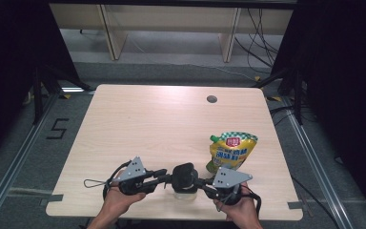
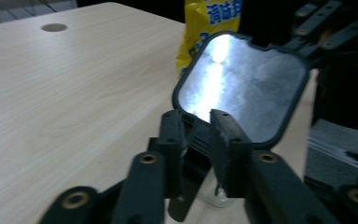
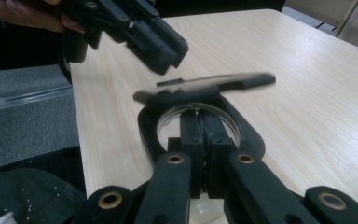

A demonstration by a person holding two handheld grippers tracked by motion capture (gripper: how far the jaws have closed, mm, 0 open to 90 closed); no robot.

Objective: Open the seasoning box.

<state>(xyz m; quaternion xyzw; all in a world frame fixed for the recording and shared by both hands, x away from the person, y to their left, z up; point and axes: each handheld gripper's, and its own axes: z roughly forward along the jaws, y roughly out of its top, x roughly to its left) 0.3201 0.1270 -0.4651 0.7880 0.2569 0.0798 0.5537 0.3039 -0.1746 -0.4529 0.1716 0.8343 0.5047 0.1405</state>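
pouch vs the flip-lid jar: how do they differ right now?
1. The pouch is yellow with a green-checked top; the jar is clear with a black lid.
2. The pouch stands free and untouched; the jar is pinched at its black rim by the right gripper.
3. The jar's lid is flipped up and open; the pouch looks closed.
Shared: both stand upright on the wooden table.

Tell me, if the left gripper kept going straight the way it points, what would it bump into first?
Most likely the open black lid of the small jar, right ahead of the left gripper; depth is hard to judge.
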